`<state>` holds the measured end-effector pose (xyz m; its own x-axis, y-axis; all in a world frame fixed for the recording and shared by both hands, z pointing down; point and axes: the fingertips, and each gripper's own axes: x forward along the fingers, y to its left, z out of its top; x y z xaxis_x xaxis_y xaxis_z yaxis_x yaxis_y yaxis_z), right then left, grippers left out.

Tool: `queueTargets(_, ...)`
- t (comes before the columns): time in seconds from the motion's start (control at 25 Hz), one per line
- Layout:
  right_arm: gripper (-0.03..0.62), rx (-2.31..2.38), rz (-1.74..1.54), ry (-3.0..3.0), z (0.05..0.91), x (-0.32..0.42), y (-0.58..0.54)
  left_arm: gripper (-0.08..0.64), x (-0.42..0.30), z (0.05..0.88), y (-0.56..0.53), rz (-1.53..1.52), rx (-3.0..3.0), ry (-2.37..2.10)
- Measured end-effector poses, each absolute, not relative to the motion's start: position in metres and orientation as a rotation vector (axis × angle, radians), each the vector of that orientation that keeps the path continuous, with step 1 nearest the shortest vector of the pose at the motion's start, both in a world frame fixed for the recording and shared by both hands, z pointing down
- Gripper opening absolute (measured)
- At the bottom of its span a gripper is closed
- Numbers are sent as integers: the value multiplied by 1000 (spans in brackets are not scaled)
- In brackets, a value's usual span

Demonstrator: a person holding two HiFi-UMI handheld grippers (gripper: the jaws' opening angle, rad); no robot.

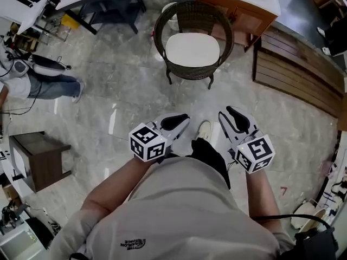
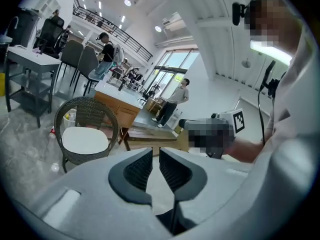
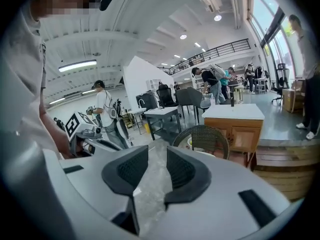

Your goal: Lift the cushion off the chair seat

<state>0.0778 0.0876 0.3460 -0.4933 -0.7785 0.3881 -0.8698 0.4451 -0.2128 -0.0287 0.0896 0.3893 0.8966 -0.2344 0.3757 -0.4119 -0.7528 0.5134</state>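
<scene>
We see pale marble floor (image 1: 124,85) across the frame. Standing on it: wicker chair (image 1: 161,32) at top centre with a white cushion (image 1: 192,50) on its seat, and a dark low side table (image 1: 38,156) at lower left. A slatted wooden platform (image 1: 293,75) runs along the right edge. A wooden cabinet (image 1: 238,7) is at top right, just behind the chair.

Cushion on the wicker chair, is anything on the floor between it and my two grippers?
Nothing visible. Only bare polished floor lies between the left gripper, the right gripper and the wicker chair holding the white cushion. Nothing lies on the cushion either.
</scene>
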Motion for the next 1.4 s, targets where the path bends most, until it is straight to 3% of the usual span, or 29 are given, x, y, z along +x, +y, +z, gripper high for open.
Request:
queueTargets(0.48, 124, 1248, 708, -2471, 397, 148, 4, 45, 46, 475, -30, 119, 2065, -618)
queueTargets(0.72, 124, 1233, 765, -2409, 425, 145, -41, 114, 36, 561, -100, -50, 1779, -649)
queueTargets(1.4, 124, 1171, 998, -2220, 544, 121, -138, 160, -6, 827, -250, -64, 1467, -796)
